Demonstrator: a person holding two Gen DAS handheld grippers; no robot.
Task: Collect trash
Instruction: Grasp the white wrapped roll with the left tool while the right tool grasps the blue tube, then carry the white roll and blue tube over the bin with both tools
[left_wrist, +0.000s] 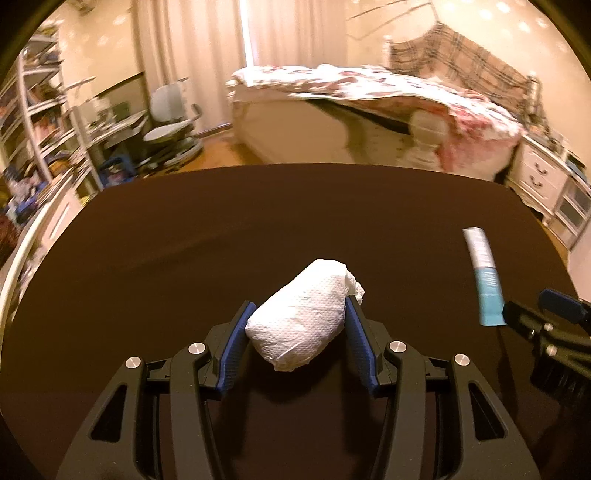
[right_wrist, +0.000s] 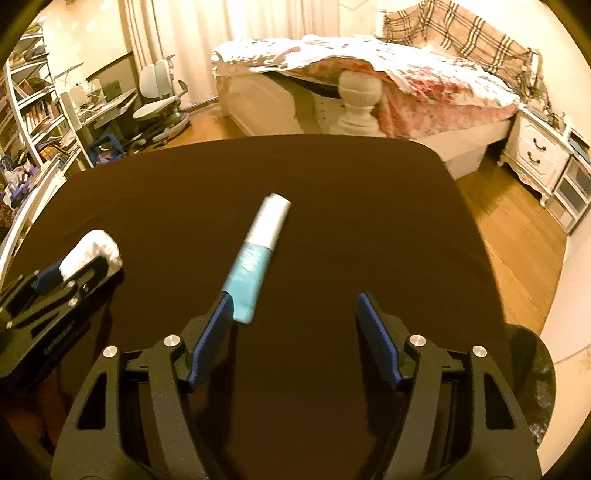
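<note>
A crumpled white paper wad (left_wrist: 299, 314) sits between the blue pads of my left gripper (left_wrist: 300, 302), which is shut on it just above the dark brown table (left_wrist: 184, 240). In the right wrist view the same wad (right_wrist: 96, 251) sticks out of the left gripper (right_wrist: 74, 273) at far left. A white and teal tube (right_wrist: 258, 251) lies on the table (right_wrist: 369, 221), its near teal end right beside the left fingertip of my right gripper (right_wrist: 294, 295). That gripper is open, and the tube is not between its pads. The tube (left_wrist: 484, 273) and the right gripper (left_wrist: 528, 301) also show at the right of the left wrist view.
A dark round container (right_wrist: 532, 376) stands off the table's right edge, low at the right. Beyond the table are a bed (right_wrist: 369, 62) with a floral cover, a white nightstand (right_wrist: 535, 151), a desk chair (right_wrist: 159, 96) and bookshelves (right_wrist: 33, 110) at left.
</note>
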